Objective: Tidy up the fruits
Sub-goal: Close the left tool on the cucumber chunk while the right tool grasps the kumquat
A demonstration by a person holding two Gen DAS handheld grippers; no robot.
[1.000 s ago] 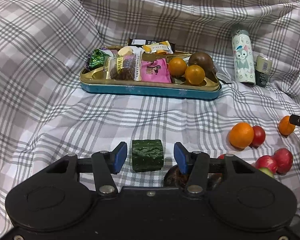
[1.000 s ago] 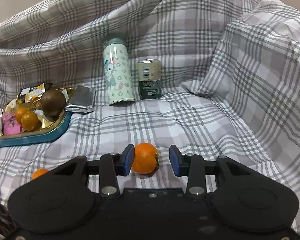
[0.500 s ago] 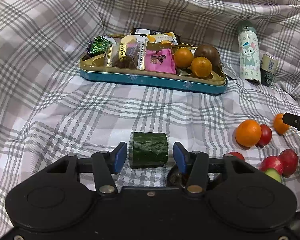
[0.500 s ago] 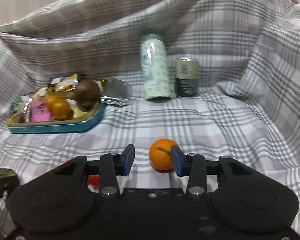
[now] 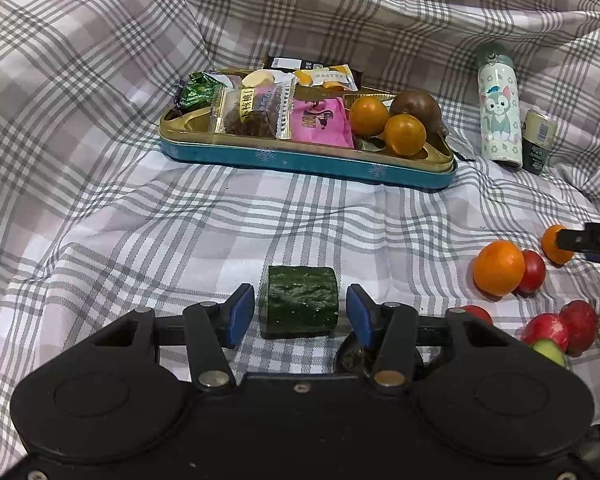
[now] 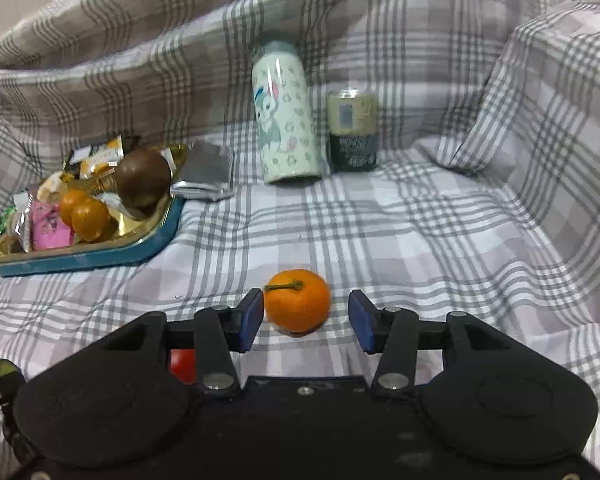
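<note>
Teal tin tray (image 5: 300, 164) with gold inner rim sits on the plaid cloth (image 5: 100, 200); inside it, snack packets fill the left and middle, and two small oranges (image 5: 388, 124) with a brown round fruit (image 5: 416, 106) behind them lie at the right end. A cartoon-printed bottle (image 6: 286, 120) and a dark can (image 6: 352, 132) stand upright side by side beyond the tray. Loose mandarin (image 6: 298, 304) rests on the cloth, its stem lying across the top and pointing toward the left pad; being round, it shows no clear long axis. Right gripper (image 6: 302, 320): jaws have just been opening and now stand moderately apart with the mandarin between them, left pad touching or just beside the fruit, right pad clear of it. Left gripper (image 5: 300, 312): jaws moderately apart around a cut cucumber piece (image 5: 302, 306), both pads clear of it; its long axis runs across the jaws.
</note>
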